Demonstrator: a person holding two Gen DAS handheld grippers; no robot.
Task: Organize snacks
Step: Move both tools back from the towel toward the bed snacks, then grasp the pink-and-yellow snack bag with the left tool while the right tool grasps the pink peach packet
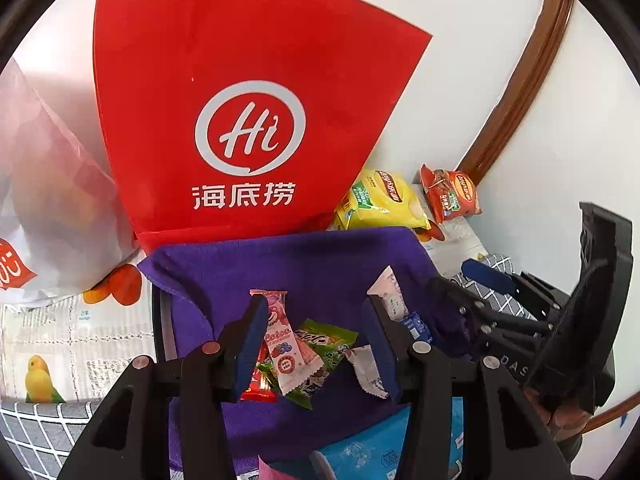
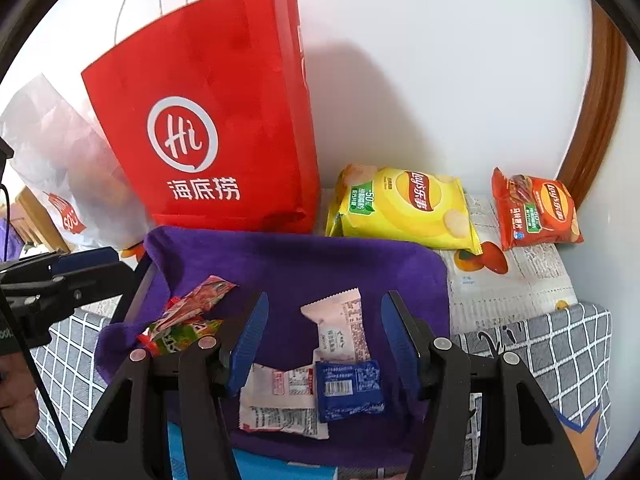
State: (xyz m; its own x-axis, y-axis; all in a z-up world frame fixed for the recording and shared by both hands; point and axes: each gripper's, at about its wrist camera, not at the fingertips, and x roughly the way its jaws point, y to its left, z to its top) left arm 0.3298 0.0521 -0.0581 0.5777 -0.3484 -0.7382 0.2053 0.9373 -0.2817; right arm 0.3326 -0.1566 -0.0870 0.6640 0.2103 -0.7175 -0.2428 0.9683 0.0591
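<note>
A box lined with purple cloth (image 1: 304,264) (image 2: 304,264) holds small snacks. My left gripper (image 1: 316,344) is open above a pink berry packet (image 1: 290,354), a green packet (image 1: 326,340) and a red packet (image 1: 258,392). My right gripper (image 2: 322,344) is open above a pale pink packet (image 2: 344,328), a white packet (image 2: 280,404) and a blue packet (image 2: 348,390). A yellow chip bag (image 2: 404,212) (image 1: 380,200) and an orange chip bag (image 2: 536,212) (image 1: 452,194) lie behind the box. The right gripper shows in the left wrist view (image 1: 486,276).
A red paper bag (image 1: 240,112) (image 2: 208,128) stands behind the box against the white wall. A white plastic bag (image 1: 44,200) (image 2: 60,184) leans at its left. Newspaper (image 2: 516,280) and a grey checked cloth (image 2: 560,344) cover the surface. A blue packet (image 1: 368,452) lies at the box's near edge.
</note>
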